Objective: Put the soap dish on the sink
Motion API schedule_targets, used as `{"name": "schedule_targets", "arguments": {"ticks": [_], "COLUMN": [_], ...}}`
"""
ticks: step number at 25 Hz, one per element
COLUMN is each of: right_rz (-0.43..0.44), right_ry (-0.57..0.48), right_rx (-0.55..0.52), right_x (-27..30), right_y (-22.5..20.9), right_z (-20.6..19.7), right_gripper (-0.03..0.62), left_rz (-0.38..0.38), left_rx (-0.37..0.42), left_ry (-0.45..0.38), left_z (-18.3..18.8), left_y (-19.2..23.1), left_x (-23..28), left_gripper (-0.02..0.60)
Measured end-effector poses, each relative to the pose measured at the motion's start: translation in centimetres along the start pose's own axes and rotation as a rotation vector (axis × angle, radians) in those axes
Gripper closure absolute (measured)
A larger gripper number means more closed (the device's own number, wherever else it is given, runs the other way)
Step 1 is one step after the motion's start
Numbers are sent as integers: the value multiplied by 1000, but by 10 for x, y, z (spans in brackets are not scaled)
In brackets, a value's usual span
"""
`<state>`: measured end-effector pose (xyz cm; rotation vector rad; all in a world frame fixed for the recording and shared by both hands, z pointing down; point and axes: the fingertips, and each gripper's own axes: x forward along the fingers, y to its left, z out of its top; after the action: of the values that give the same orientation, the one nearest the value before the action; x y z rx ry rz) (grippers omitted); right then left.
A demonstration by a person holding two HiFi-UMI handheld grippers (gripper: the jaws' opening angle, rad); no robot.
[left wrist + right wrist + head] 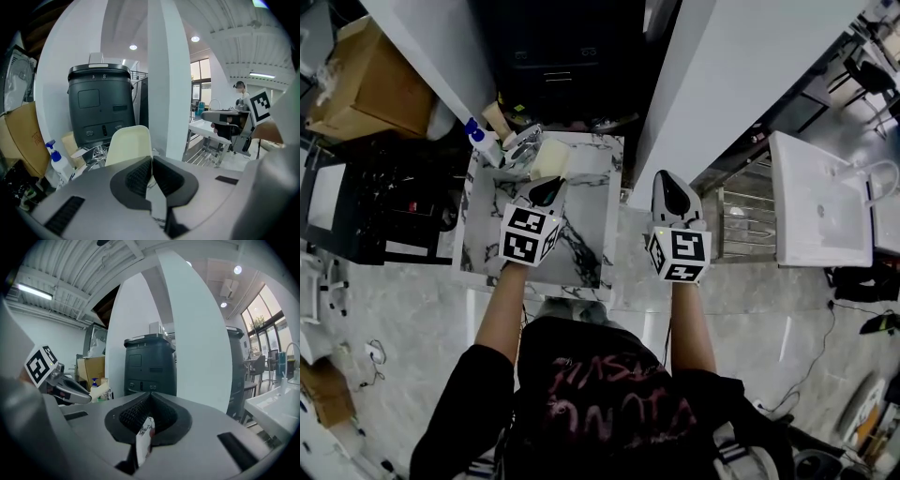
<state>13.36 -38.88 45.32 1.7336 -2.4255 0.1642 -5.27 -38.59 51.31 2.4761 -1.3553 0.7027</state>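
Soap dish: plain cream, rounded corners. It is held up over the back of the marble sink top, just beside the faucet. In the left gripper view it stands on end, long axis upward, broad face to the camera.

Left gripper: jaws pressed together on the dish's lower right edge.

Right gripper: jaws closed on each other, beside the sink top, well apart from the dish.

Blue-capped spray bottle near the faucet.

Red print on the person's shirt and the cardboard box is too blurred to read.
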Motion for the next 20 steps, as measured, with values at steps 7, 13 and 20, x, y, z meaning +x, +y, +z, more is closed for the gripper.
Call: {"name": "schedule_targets", "arguments": {"ticks": [7,13,20], "right_rz": [-25,-49,-56], "right_ry": [27,51,90], "right_rx": [0,9,0], "right_x": [8,12,19], "right_y": [-5,-14,-21], "right_z": [-13,-26,-43], "right_gripper": [580,580,580], "left_rz": [-35,-75,-90], "left_rx": [5,30,27], "left_ry": [65,119,179], "left_z": [-21,-36,-56], "left_y": [8,4,7], "left_x": [41,72,107], "left_gripper": [557,557,557]}}
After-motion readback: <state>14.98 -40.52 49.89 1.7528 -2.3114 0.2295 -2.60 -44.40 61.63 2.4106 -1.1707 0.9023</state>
